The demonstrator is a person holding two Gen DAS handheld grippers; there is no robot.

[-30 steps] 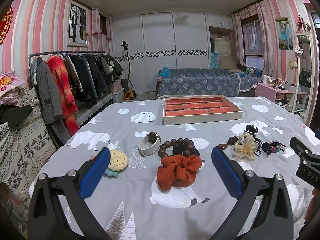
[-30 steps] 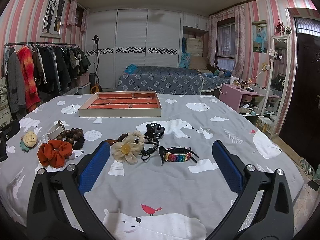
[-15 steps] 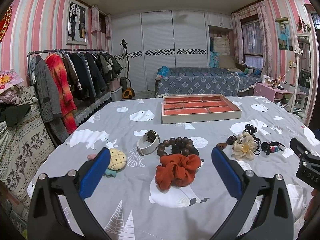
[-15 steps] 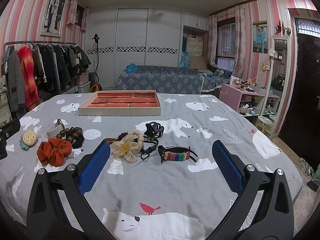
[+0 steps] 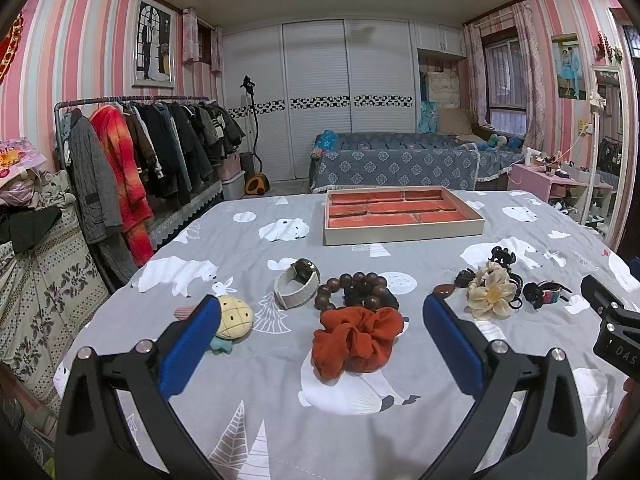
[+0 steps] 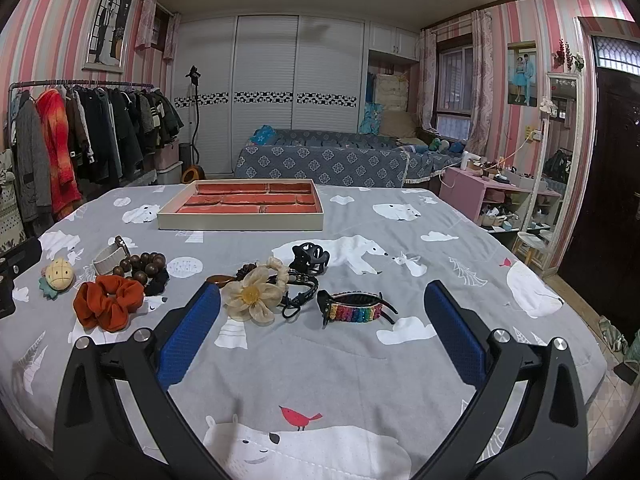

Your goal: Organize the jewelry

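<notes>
My left gripper (image 5: 322, 334) hangs spread wide above the orange scrunchie (image 5: 356, 340), holding nothing. Right of the scrunchie lie the cream flower clip (image 6: 252, 295) and rainbow clip (image 6: 354, 312), where my right gripper (image 6: 322, 330) hovers, equally spread. The tray (image 6: 240, 222) sits beyond the scrunchie.

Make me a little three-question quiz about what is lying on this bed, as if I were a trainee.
1. True or false: the cream tray with orange-red lining already holds jewelry.
2. Which lies between the left gripper fingers' line of sight: A) orange-red fabric scrunchie B) rainbow beaded hair clip C) black claw clip?
3. Fill in: both the left and the right gripper are ____.

Key: 1 false; 2 A; 3 open.
</notes>
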